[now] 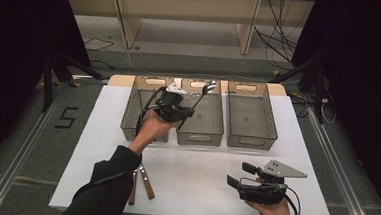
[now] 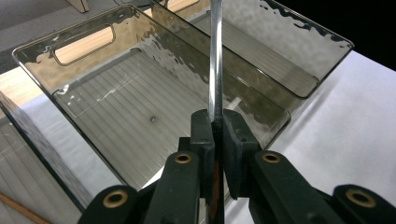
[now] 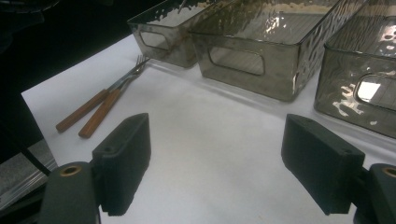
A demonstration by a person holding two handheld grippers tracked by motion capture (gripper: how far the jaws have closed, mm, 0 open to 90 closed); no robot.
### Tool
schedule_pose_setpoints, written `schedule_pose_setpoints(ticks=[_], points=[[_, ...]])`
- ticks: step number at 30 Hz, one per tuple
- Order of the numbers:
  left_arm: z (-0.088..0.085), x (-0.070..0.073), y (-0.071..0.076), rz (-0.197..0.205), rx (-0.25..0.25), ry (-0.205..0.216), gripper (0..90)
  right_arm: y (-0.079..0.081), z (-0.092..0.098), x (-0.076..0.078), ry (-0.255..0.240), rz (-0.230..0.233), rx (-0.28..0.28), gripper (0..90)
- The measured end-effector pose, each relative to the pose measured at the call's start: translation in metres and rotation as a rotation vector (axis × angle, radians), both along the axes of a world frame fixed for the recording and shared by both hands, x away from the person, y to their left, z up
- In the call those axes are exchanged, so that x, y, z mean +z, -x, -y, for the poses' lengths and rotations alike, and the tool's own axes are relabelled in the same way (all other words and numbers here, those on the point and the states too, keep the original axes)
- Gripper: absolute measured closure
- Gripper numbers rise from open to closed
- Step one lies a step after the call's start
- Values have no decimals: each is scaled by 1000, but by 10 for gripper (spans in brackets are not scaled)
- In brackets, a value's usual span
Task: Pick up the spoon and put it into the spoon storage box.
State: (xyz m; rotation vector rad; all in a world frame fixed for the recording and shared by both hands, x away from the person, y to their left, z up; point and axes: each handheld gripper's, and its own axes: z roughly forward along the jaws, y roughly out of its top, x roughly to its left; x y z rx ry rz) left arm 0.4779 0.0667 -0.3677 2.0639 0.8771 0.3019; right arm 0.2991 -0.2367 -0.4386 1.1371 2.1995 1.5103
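The left tool (image 1: 184, 103) is held over the row of three clear smoky bins at the far side of the white worktop (image 1: 199, 180). Its jaws are pressed together on the handle of a metal spoon (image 1: 205, 91). In the high view the spoon slants up and away from the tool, its shiny bowl above the far end of the middle bin (image 1: 201, 125). In the left gripper view the thin bright handle (image 2: 215, 60) rises straight from between the two black pads, with a ribbed bin floor below it and another bin just beyond. No part of the spoon touches a bin, as far as can be seen.

The left bin (image 1: 137, 115) lies partly under the left hand (image 1: 152, 125) and the dark sleeve that reaches in from the bottom edge. The right bin (image 1: 251, 116) stands just beside the middle one.

The right tool (image 1: 237, 174) rests low near the front right part of the worktop, well apart from the bins. Its jaws are spread wide with nothing between them; the right gripper view shows bare white surface in the gap between the two pads (image 3: 123, 161).

Two forks with wooden handles (image 1: 141, 182) lie side by side on the worktop near the front left, beside the sleeve. In the right gripper view their tines (image 3: 140, 63) point toward the nearest bin.
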Motion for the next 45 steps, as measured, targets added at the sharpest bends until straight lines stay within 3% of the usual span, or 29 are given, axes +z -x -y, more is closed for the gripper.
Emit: schedule_pose_setpoints(ticks=[12, 20, 35, 36, 41, 45], points=[[14, -4, -13, -3, 22, -11, 827, 0, -1, 0, -1, -6, 5, 243], [20, -14, -23, -27, 58, -19, 826, 1, -1, 0, 1, -9, 8, 244], [25, -30, -30, -77, 94, -69, 815, 1, -1, -1, 2, -10, 13, 246], [25, -31, -31, -86, 101, -68, 802, 0, -1, -1, 3, -9, 14, 246], [27, -27, -30, -99, 102, -73, 498, 1, -2, -1, 2, -10, 14, 246], [25, -20, -27, -101, 92, -52, 400, 1, -2, -1, 3, -10, 15, 246]])
